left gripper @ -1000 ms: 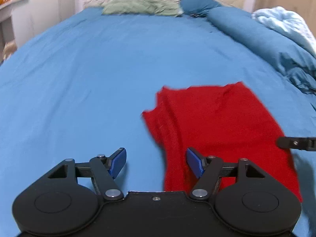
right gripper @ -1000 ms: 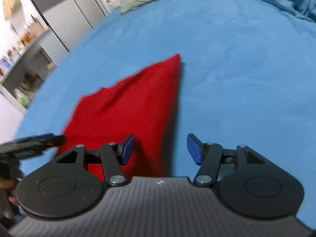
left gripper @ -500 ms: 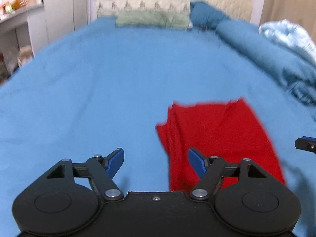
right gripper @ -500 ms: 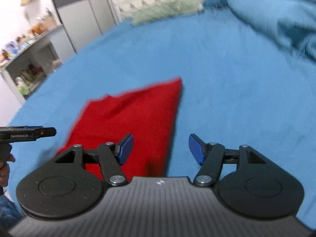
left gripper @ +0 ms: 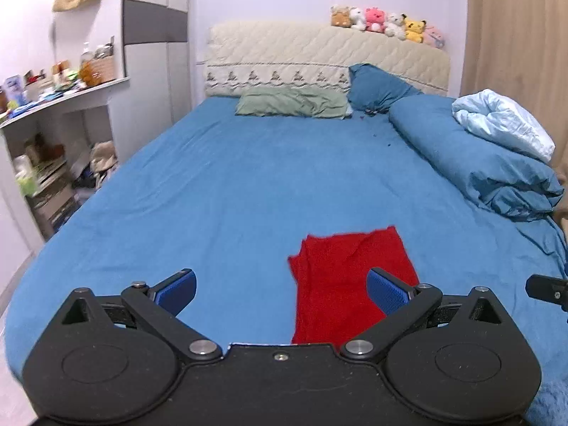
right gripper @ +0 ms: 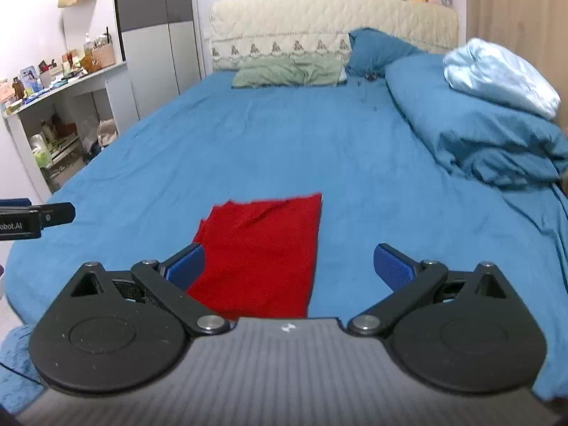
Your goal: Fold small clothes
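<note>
Blue bed (left gripper: pixel 230 191) carries the red cloth (left gripper: pixel 348 280), lying flat near its foot. Left gripper (left gripper: pixel 282 289) and right gripper (right gripper: pixel 288 264), both spread and empty, should pinch matching corners evenly.

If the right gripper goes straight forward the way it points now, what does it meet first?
Most likely the bare blue bedsheet. The open right gripper is aimed over the right edge of the red cloth, which lies lower and mostly to its left. Nothing else stands in the line, though depth is hard to judge.
</note>
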Demonstrator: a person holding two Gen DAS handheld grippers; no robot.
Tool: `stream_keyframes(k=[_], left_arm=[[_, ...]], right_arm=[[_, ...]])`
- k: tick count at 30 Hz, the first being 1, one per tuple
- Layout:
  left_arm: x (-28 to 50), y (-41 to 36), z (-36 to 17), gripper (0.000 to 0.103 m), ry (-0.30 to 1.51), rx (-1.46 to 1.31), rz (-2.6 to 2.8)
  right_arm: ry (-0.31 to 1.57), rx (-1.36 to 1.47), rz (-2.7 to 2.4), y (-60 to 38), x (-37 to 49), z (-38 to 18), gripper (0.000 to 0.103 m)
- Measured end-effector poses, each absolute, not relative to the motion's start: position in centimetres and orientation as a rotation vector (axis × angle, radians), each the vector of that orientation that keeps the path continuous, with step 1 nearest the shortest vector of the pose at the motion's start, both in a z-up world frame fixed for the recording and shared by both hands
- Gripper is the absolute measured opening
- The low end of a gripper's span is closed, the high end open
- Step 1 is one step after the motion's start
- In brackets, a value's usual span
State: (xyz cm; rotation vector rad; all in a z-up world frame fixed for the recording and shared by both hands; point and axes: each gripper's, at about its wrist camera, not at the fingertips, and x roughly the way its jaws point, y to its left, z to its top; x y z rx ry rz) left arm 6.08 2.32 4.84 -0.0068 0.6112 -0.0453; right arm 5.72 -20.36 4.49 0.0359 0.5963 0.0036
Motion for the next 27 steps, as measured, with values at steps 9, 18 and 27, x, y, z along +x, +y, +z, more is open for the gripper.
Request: stream_keyframes(k=[9, 18, 27], left_arm=[[0.6, 2.5, 2.2, 0.103, 0.669, 0.040, -0.050], [-0.2, 2.0, 0.8, 0.103, 0.669, 0.075, -0.064], [-0.3, 1.8, 0.6, 0.103, 0.658, 0.104, -0.064]], right_arm=[[0.696, 0.072, -0.056, -18.2, 0.1, 2.8, 0.103], [0.748, 0.032, -0.117, -17.5, -1.1, 0.4, 0.103], [0.760, 0.035, -0.125, -17.7, -1.1, 0.1, 0.103]])
